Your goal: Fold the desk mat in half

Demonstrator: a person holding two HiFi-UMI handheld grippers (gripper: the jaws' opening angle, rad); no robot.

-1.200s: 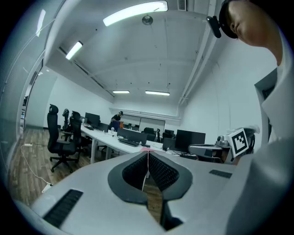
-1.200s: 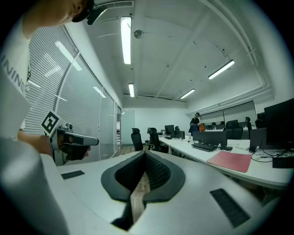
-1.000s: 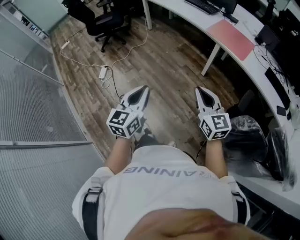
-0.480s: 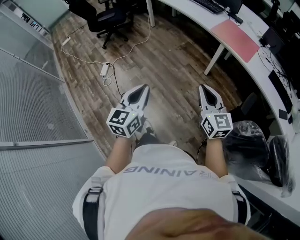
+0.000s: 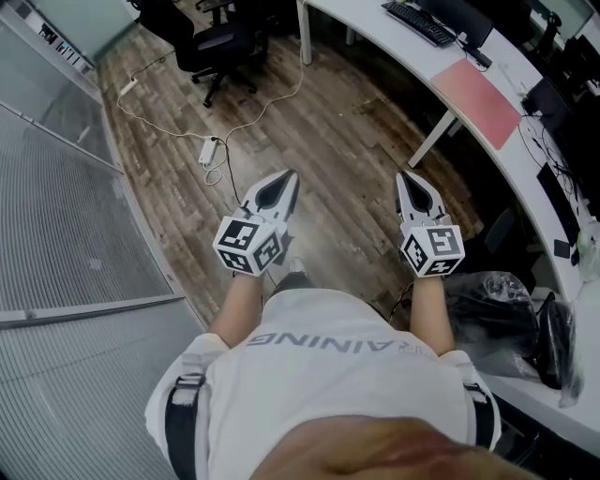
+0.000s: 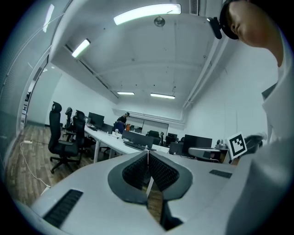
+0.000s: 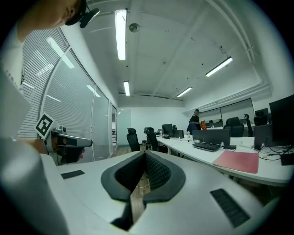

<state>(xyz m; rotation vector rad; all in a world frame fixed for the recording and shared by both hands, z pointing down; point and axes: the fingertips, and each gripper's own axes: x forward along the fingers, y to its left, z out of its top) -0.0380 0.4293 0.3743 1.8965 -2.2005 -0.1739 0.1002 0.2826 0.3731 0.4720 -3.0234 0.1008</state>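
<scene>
A pink desk mat (image 5: 476, 89) lies flat on the long white desk (image 5: 375, 21) at the upper right of the head view; it also shows at the right of the right gripper view as the pink desk mat (image 7: 240, 161). I hold both grippers in front of my chest over the wooden floor, well short of the desk. My left gripper (image 5: 286, 178) has its jaws together with nothing between them. My right gripper (image 5: 405, 178) is likewise shut and empty. In the left gripper view the left gripper (image 6: 147, 152) points across the office toward the desks.
A black keyboard (image 5: 413, 19) and monitors sit on the desk beyond the mat. A black office chair (image 5: 208, 37) stands at the far left, and a white power strip (image 5: 206, 148) with cables lies on the floor. Glass partition walls (image 5: 66, 216) run along my left. Black bags (image 5: 502, 309) sit at right.
The view has shifted slightly, so the desk and mat sit a little lower and nearer. Both grippers keep the same shut pose in front of me.
</scene>
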